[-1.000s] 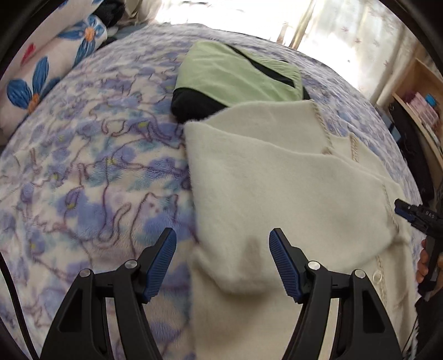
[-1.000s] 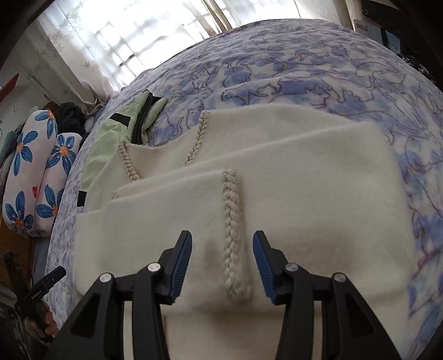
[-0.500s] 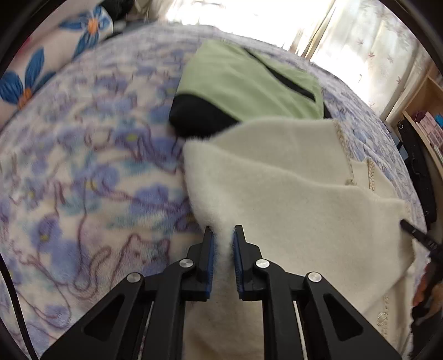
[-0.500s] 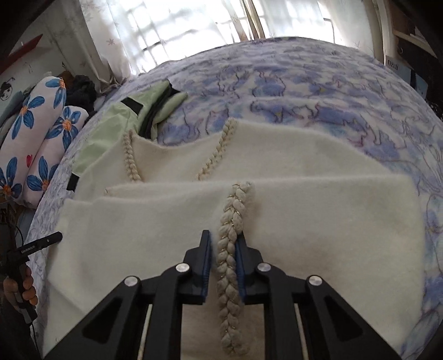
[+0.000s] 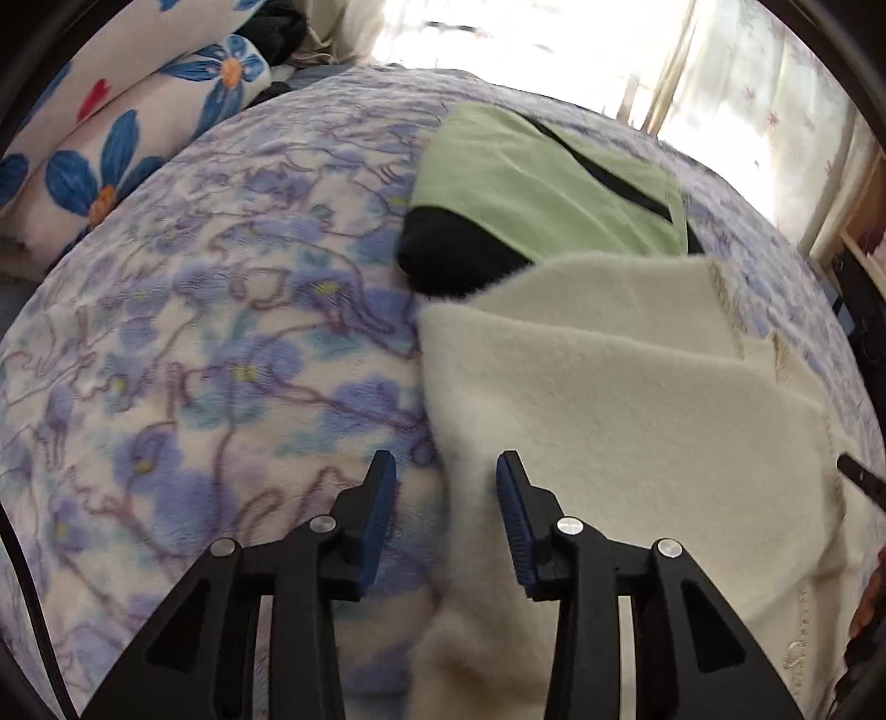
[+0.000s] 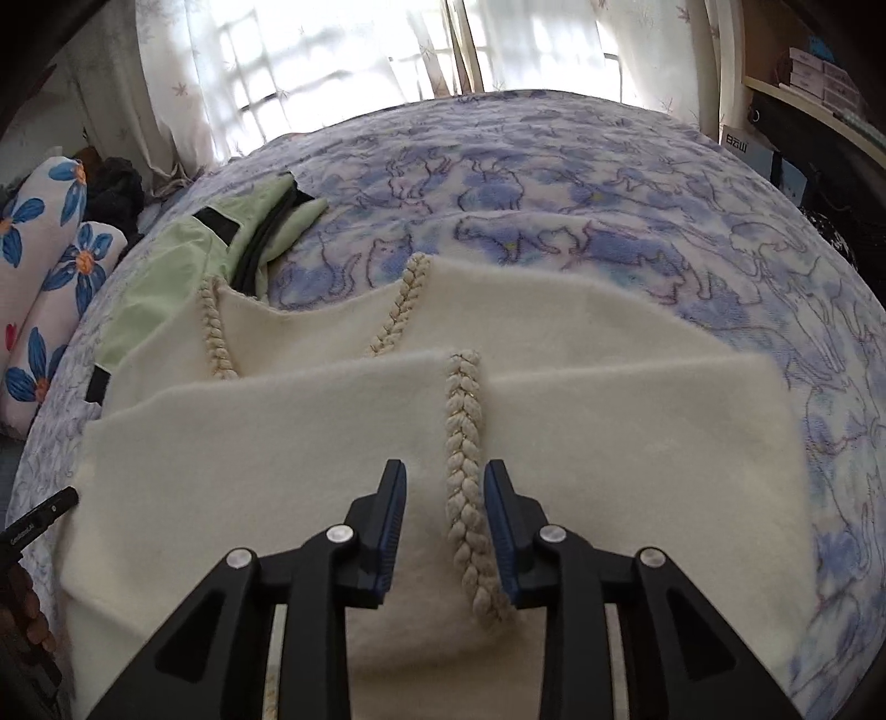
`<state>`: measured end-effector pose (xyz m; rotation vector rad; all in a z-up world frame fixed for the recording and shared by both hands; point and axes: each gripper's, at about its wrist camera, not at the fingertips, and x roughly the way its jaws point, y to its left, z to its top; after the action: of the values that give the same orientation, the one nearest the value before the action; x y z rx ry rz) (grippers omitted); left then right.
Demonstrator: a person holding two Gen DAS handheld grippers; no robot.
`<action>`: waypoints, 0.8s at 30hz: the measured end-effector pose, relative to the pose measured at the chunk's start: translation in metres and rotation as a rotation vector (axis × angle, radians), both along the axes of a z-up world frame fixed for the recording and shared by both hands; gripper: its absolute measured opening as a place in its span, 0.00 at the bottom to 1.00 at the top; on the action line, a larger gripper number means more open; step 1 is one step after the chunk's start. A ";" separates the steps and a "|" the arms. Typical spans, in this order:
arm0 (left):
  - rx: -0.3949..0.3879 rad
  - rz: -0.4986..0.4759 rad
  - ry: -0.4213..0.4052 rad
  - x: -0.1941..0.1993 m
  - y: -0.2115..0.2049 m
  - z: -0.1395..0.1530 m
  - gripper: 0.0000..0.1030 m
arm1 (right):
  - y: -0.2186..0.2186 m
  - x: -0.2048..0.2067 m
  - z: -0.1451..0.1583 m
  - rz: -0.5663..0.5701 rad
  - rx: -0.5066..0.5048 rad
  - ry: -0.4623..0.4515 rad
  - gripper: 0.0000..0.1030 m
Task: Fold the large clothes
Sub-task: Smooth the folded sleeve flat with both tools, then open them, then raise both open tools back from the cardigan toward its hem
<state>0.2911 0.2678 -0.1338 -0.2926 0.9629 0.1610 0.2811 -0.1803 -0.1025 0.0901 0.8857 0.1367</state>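
Sweater [image 6: 581, 421] on blanket [image 6: 554, 183], both claws parted

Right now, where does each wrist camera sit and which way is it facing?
Left wrist: behind the left gripper, jaws open, facing the cream garment's left edge and the green garment beyond.
Right wrist: behind the right gripper, jaws open astride the braided trim, facing the window.
Shared: both garments, blanket, flowered pillows; each view catches the other gripper's tip.
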 end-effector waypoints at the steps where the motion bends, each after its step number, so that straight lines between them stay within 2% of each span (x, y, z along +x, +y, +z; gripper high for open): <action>1: -0.012 0.009 -0.017 -0.005 0.001 0.007 0.35 | 0.003 -0.008 0.006 0.008 0.001 -0.020 0.28; 4: -0.038 -0.016 -0.054 -0.019 -0.011 0.025 0.35 | 0.018 -0.027 0.016 0.062 0.026 -0.053 0.28; 8: -0.062 -0.125 -0.083 -0.034 -0.058 0.034 0.35 | 0.058 -0.041 0.012 0.157 0.060 -0.019 0.28; 12: -0.071 -0.205 -0.080 -0.041 -0.106 0.023 0.35 | 0.104 -0.054 0.000 0.261 0.068 0.009 0.28; 15: -0.039 -0.211 -0.019 -0.039 -0.125 0.001 0.35 | 0.115 -0.055 -0.015 0.283 0.045 0.049 0.29; 17: -0.014 -0.199 0.029 -0.038 -0.126 -0.013 0.35 | 0.104 -0.052 -0.023 0.256 0.015 0.050 0.28; 19: -0.035 -0.195 0.013 -0.039 -0.114 -0.015 0.35 | 0.081 -0.046 -0.025 0.195 -0.046 0.026 0.26; 21: -0.039 -0.176 0.019 -0.039 -0.102 -0.013 0.35 | 0.047 -0.041 -0.025 0.085 -0.108 0.014 0.27; 23: -0.041 -0.162 0.026 -0.038 -0.089 -0.014 0.35 | 0.014 -0.037 -0.028 0.014 -0.099 0.027 0.27; 24: -0.050 -0.162 0.030 -0.038 -0.084 -0.015 0.35 | -0.002 -0.035 -0.029 0.019 -0.040 0.041 0.23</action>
<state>0.2535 0.1839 -0.1483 -0.2572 1.0168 -0.0072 0.2459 -0.1826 -0.1319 0.0474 0.9296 0.1347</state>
